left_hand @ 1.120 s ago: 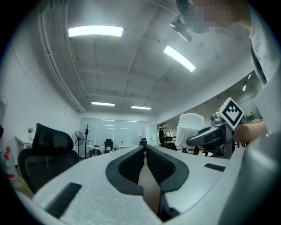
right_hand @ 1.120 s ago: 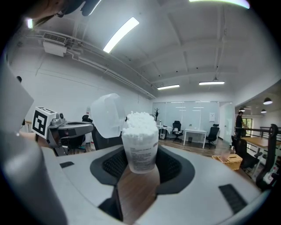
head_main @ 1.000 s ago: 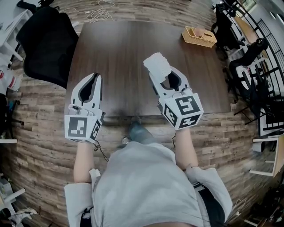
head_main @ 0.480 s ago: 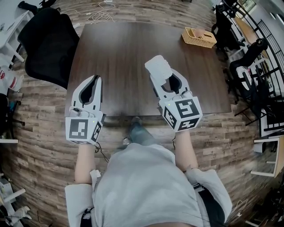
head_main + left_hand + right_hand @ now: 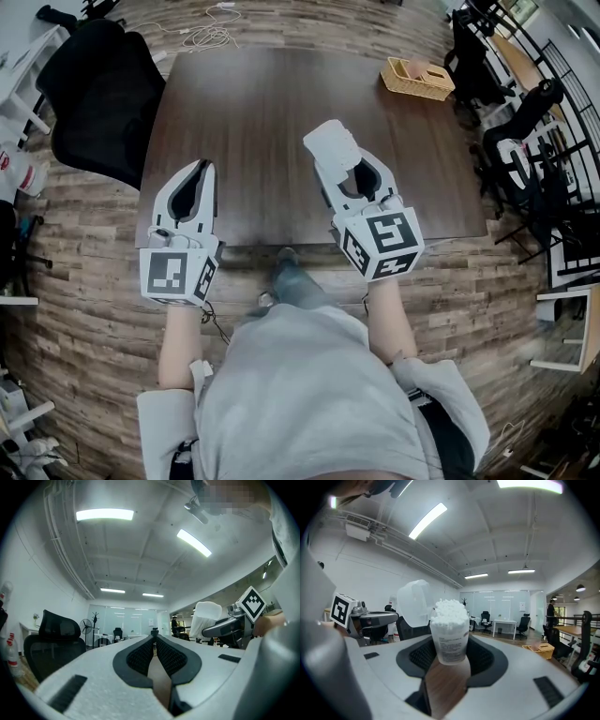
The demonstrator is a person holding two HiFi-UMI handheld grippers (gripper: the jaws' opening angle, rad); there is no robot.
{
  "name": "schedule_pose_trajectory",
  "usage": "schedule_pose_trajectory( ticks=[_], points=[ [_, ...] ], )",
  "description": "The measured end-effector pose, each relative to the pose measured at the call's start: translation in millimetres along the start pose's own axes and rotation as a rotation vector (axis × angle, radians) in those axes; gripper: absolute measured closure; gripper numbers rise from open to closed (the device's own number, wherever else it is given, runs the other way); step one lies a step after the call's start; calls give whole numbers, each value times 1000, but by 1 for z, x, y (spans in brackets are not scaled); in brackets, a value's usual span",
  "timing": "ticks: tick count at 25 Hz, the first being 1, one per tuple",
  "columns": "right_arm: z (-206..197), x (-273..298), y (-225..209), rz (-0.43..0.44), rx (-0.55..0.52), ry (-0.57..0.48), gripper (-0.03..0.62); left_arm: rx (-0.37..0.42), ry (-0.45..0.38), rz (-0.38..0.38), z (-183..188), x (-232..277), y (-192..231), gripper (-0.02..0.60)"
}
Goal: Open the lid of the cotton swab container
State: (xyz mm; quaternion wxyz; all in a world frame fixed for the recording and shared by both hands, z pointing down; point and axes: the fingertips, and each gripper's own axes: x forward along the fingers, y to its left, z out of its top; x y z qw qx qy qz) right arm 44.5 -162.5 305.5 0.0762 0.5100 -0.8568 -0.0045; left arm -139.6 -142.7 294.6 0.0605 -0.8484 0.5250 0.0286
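Note:
The cotton swab container (image 5: 450, 641) is a clear tub packed with white swab tips. It stands upright between the pads of my right gripper (image 5: 450, 654), which is shut on it. Its translucent lid (image 5: 416, 603) is swung up and open to the left on its hinge. In the head view the container (image 5: 330, 146) and right gripper (image 5: 341, 169) hover above the dark wooden table (image 5: 262, 103). My left gripper (image 5: 203, 167) is shut and empty over the table's near left edge. The left gripper view shows its jaws (image 5: 154, 633) closed together, with the container (image 5: 206, 618) off to the right.
A woven basket (image 5: 417, 78) holding small boxes sits at the table's far right corner. A black office chair (image 5: 98, 89) stands to the left of the table. White cable (image 5: 211, 36) lies on the floor beyond it. More chairs and railings are at the right.
The right gripper and the container have drifted very slightly toward me. The left gripper has stayed in place, still shut.

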Motion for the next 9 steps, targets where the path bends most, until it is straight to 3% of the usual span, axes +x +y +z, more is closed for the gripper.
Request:
schedule_pose_trajectory(
  ticks=[9],
  points=[
    [0, -3, -3, -6, 3, -10, 404, 4, 2, 5, -1, 0, -2, 555]
  ],
)
